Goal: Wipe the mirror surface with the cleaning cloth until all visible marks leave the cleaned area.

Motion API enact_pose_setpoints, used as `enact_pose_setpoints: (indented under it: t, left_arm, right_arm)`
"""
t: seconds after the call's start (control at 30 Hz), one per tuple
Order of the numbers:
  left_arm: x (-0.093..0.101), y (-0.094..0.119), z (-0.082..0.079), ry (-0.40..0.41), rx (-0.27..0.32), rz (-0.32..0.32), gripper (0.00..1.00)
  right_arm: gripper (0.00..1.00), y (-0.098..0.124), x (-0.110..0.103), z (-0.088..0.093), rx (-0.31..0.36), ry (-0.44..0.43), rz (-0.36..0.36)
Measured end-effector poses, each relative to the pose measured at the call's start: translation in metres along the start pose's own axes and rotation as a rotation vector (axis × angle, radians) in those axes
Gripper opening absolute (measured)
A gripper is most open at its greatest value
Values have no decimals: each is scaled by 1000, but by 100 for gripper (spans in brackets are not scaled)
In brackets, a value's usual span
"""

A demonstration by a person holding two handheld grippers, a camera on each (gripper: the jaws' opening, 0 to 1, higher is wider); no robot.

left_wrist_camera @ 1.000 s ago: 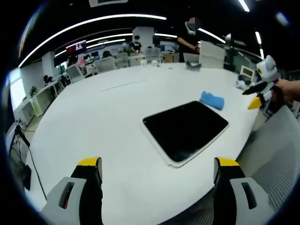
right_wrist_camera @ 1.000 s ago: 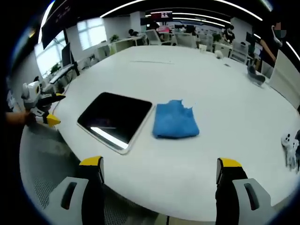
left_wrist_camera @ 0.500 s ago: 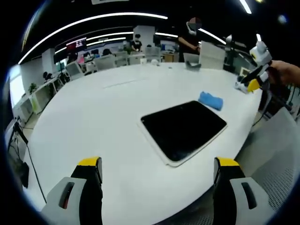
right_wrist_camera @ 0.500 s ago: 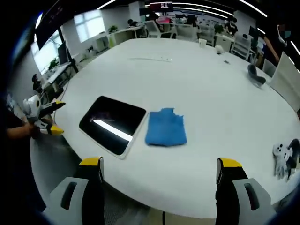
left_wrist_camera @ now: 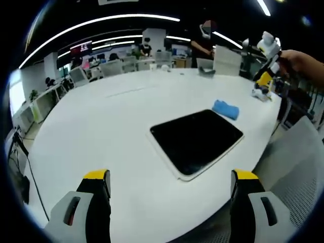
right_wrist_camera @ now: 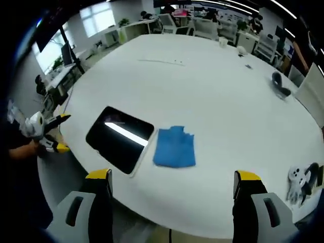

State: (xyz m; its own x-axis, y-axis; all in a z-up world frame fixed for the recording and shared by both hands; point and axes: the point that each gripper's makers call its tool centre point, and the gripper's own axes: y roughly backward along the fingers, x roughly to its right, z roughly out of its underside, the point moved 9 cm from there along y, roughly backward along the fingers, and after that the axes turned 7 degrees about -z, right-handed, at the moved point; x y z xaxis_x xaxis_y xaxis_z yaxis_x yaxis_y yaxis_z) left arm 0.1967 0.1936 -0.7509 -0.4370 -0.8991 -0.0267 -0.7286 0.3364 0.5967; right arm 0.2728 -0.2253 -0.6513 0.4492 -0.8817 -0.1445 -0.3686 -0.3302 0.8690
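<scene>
Lying flat near the counter's (right_wrist_camera: 212, 101) near edge, the mirror (right_wrist_camera: 119, 137) showed as a dark, rounded rectangle with a pale rim, a bright streak of ceiling light reflected across it in the right gripper view; any marks on the glass were too small to make out. Just beside it, on the side away from the left tongs, sat the blue cleaning cloth (right_wrist_camera: 174, 147), loosely folded and apparently not touching the rim. In the left gripper view the mirror (left_wrist_camera: 196, 139) lay ahead with the cloth (left_wrist_camera: 226, 109) beyond its far corner.

Neither pair of tongs held anything. The right tongs (right_wrist_camera: 172, 190) hung above the counter's edge, jaws well apart and empty, looking down on the cloth, which suggested the cloth was to be picked up first. The left tongs (left_wrist_camera: 172, 190) also stood wide apart and empty, low over the counter on the mirror's other side, perhaps placed to steady the mirror. Each showed small in the other's view, held in a hand: left tongs (right_wrist_camera: 44, 132), right tongs (left_wrist_camera: 267, 55).

Farther out, a white controller (right_wrist_camera: 299, 178) lay near the counter's edge and a dark object (right_wrist_camera: 280, 81) sat well apart; desks and chairs filled the office beyond. Wiping had not begun
</scene>
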Motion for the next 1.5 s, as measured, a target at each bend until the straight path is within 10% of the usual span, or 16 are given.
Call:
enact_pose_setpoints:
  t: [0.43,1.5]
  left_arm:
    - [-1,0,0,-10,9,-7,99]
    - [-2,-1,0,-25,0,-7,99]
  right_arm:
    - [97,-25,10,-39,-4,-20,3]
    - [33,-133,30,-2,-70,-107,-23]
